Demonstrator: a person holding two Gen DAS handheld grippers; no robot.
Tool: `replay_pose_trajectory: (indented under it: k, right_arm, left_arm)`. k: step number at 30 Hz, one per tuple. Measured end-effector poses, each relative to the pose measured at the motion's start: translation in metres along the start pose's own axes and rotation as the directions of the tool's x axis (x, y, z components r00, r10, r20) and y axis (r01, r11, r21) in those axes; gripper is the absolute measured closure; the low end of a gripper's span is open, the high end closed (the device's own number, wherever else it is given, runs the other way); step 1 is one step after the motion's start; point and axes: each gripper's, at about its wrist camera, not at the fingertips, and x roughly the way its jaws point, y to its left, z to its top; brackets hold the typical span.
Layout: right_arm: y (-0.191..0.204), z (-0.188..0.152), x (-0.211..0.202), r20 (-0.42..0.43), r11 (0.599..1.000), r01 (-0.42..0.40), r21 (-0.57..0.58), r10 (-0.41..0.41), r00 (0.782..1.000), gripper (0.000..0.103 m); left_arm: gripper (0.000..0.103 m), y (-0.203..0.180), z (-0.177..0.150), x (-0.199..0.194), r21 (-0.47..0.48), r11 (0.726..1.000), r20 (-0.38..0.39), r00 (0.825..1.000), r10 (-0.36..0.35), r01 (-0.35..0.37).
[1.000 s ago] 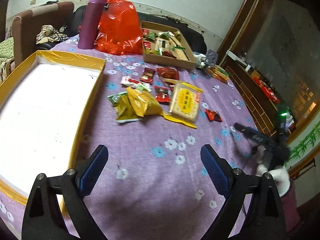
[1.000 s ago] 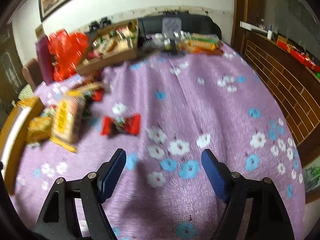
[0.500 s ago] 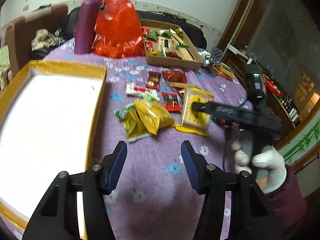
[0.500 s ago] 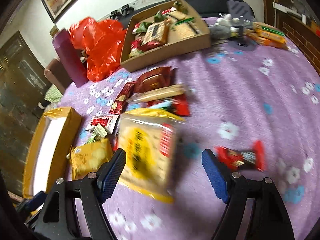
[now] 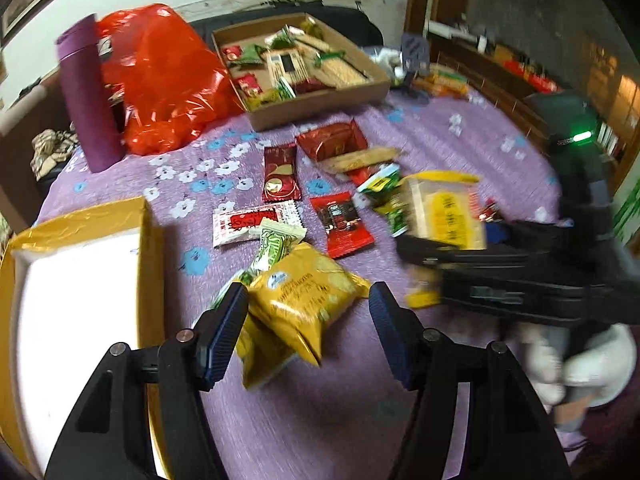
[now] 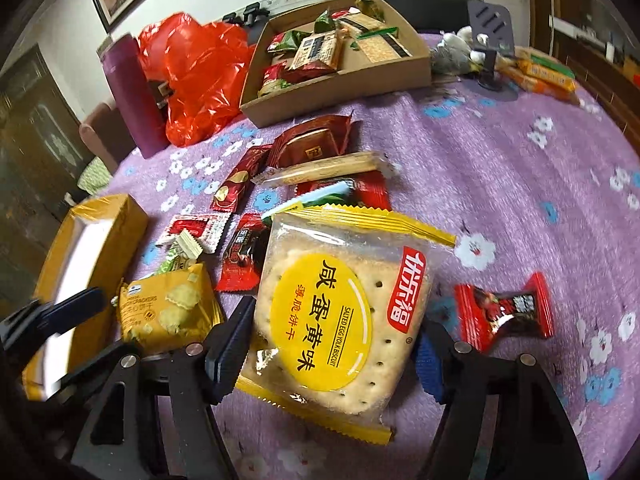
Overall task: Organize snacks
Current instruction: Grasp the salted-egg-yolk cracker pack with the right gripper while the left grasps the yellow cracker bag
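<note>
Loose snacks lie on a purple flowered tablecloth (image 5: 320, 412). My left gripper (image 5: 308, 332) is open, its jaws either side of a yellow cracker bag (image 5: 304, 300), which also shows in the right wrist view (image 6: 168, 312). My right gripper (image 6: 328, 352) is open around a salted egg yolk biscuit pack (image 6: 336, 320), not clamped; the pack also shows in the left wrist view (image 5: 448, 212). A red candy (image 6: 504, 312) lies to its right. Red sachets (image 5: 344, 224) and a long biscuit stick (image 6: 324, 170) lie beyond.
A yellow-rimmed white tray (image 5: 76, 320) is at the left. A cardboard box (image 5: 304, 68) of snacks stands at the back, with a red plastic bag (image 5: 168, 76) and a purple bottle (image 5: 88, 96) to its left. A wooden cabinet is on the right.
Both grippers moved forward onto the snack pile. The left one widened around the yellow cracker bag; the right one came over the biscuit pack.
</note>
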Motion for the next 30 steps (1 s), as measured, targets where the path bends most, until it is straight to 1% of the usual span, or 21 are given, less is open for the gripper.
replay_pose_trajectory:
  k: [2, 4, 7, 10, 11, 12, 17, 20, 22, 24, 26, 28, 30]
  right_arm:
    - [-0.005, 0.0, -0.001, 0.002, 1.0, -0.025, 0.019, 0.025, 1.0, 0.03]
    - [-0.008, 0.001, -0.001, 0.003, 0.999, -0.042, 0.032, 0.042, 0.999, 0.03]
    - [-0.009, 0.002, -0.001, 0.006, 0.998, -0.06, 0.036, 0.06, 0.998, 0.03]
    - [-0.013, 0.003, -0.002, 0.008, 0.996, -0.08, 0.051, 0.08, 0.997, 0.03]
    - [-0.014, 0.003, -0.002, 0.008, 0.994, -0.091, 0.059, 0.091, 0.996, 0.03]
    - [-0.016, 0.003, -0.003, 0.008, 0.994, -0.095, 0.061, 0.095, 0.995, 0.03]
    - [-0.021, 0.004, -0.004, 0.013, 0.992, -0.1, 0.081, 0.1, 0.995, 0.03]
    - [-0.026, 0.005, -0.006, 0.016, 0.99, -0.102, 0.099, 0.101, 0.995, 0.03]
    - [-0.029, 0.006, -0.007, 0.017, 0.988, -0.106, 0.112, 0.105, 0.994, 0.03]
    - [-0.032, 0.007, -0.008, 0.018, 0.986, -0.111, 0.125, 0.109, 0.994, 0.03]
    - [-0.034, 0.007, -0.008, 0.019, 0.984, -0.112, 0.135, 0.111, 0.994, 0.03]
    - [-0.035, 0.007, -0.008, 0.019, 0.984, -0.114, 0.139, 0.113, 0.993, 0.03]
    - [-0.035, 0.007, -0.008, 0.02, 0.984, -0.115, 0.138, 0.113, 0.993, 0.03]
  left_arm:
    - [0.041, -0.004, 0.003, 0.009, 0.044, 0.999, -0.009, 1.0, 0.024, -0.023]
    - [0.041, -0.008, 0.006, 0.017, 0.081, 0.996, -0.025, 0.999, 0.031, -0.029]
    - [0.04, -0.016, 0.005, 0.026, 0.111, 0.994, -0.059, 0.998, 0.004, 0.003]
    - [0.039, -0.026, 0.003, 0.034, 0.134, 0.991, -0.098, 0.995, -0.003, 0.016]
    - [0.041, -0.028, 0.002, 0.035, 0.132, 0.991, -0.107, 0.994, 0.001, 0.013]
    - [0.046, -0.03, 0.0, 0.037, 0.123, 0.992, -0.116, 0.993, -0.004, 0.019]
    - [0.047, -0.032, 0.001, 0.031, 0.07, 0.998, -0.103, 0.995, -0.002, 0.01]
    - [0.046, -0.029, 0.005, 0.024, 0.033, 0.999, -0.081, 0.997, -0.013, 0.016]
    - [0.042, -0.027, 0.007, 0.026, 0.02, 1.0, -0.083, 0.996, -0.012, 0.014]
    - [0.039, -0.027, 0.011, 0.032, 0.026, 1.0, -0.089, 0.996, 0.008, -0.006]
    - [0.038, -0.03, 0.011, 0.04, 0.037, 0.999, -0.103, 0.995, 0.003, 0.001]
    - [0.036, -0.033, 0.011, 0.049, 0.047, 0.999, -0.121, 0.993, 0.014, -0.009]
    - [0.039, -0.036, 0.011, 0.052, 0.047, 0.999, -0.104, 0.994, 0.016, -0.011]
